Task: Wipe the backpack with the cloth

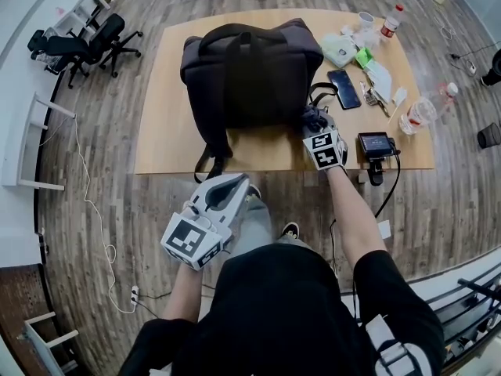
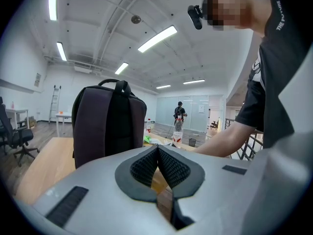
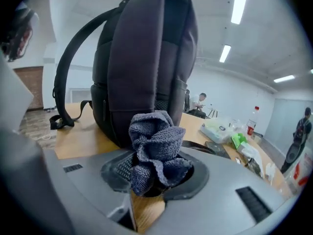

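Left gripper [image 2: 157,150]: jaws together, nothing between. Dark backpack [image 2: 108,126]: upright on wooden table [image 2: 36,165]. Plastic bottle [image 2: 178,133]: beyond, right of backpack. Office chair [image 2: 14,137]: far left.

The backpack [image 1: 250,73] is purplish black, the cloth [image 3: 155,148] blue-grey, the table [image 1: 168,135] tan.

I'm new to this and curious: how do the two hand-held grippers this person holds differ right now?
The right hand-held gripper is clamped on a bunched grey-blue cloth; the left hand-held gripper is shut on nothing. The right one is over the table beside the backpack; the left one hangs short of the table's near edge. Both are grey with a marker cube.
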Demonstrator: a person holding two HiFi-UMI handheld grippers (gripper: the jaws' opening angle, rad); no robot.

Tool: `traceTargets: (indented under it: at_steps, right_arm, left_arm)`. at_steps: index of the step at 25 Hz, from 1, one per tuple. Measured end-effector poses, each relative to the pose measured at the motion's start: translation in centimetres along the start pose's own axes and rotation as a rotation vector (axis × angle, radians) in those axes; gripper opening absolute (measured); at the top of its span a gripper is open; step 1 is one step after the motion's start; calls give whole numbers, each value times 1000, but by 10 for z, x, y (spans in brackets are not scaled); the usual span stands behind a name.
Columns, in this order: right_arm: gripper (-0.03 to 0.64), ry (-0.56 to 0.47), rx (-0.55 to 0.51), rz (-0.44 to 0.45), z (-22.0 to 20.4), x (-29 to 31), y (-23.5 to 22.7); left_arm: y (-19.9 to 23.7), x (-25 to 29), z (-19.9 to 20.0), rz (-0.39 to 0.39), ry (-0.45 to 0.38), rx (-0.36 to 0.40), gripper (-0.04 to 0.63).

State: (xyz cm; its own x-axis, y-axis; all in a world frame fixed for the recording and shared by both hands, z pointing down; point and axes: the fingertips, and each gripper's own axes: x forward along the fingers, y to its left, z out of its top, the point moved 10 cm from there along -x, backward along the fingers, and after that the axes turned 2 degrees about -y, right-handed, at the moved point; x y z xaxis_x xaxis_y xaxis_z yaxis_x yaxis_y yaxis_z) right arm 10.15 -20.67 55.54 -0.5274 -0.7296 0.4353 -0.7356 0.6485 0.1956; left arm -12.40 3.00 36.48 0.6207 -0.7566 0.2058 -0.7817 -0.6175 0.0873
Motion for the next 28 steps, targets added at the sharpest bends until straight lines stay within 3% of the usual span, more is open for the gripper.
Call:
traceTargets:
  at_steps: [8, 12, 14, 16, 20, 22, 25, 28]
  right_arm:
    - [138, 66, 321, -73, -15, 2, -7]
    - [143, 150, 615, -148, -36, -6, -13]
    - [141, 156, 667, -150, -36, -10, -13]
    - [141, 145, 675, -118, -29, -11, -6]
    - [137, -46, 901, -11, -5, -20, 16]
    - [132, -142, 912, 9, 21, -27, 22]
    - [127, -208, 851, 27, 59, -39, 22]
    - [124, -255, 710, 47, 92, -54, 19]
  left_arm:
    - [-4, -17, -1, 31, -25, 0, 18]
    - [-8, -25, -2, 39, -36, 2, 18]
    - [-9, -29, -2, 48, -42, 2, 18]
    - [-9, -31, -1, 61, -47, 1, 18]
    - [-9, -32, 1, 65, -58, -1, 18]
    - [-9, -30, 2, 65, -62, 1, 18]
    - [-8, -27, 2, 67, -72, 1, 18]
    - [-7, -25, 0, 70, -76, -2, 18]
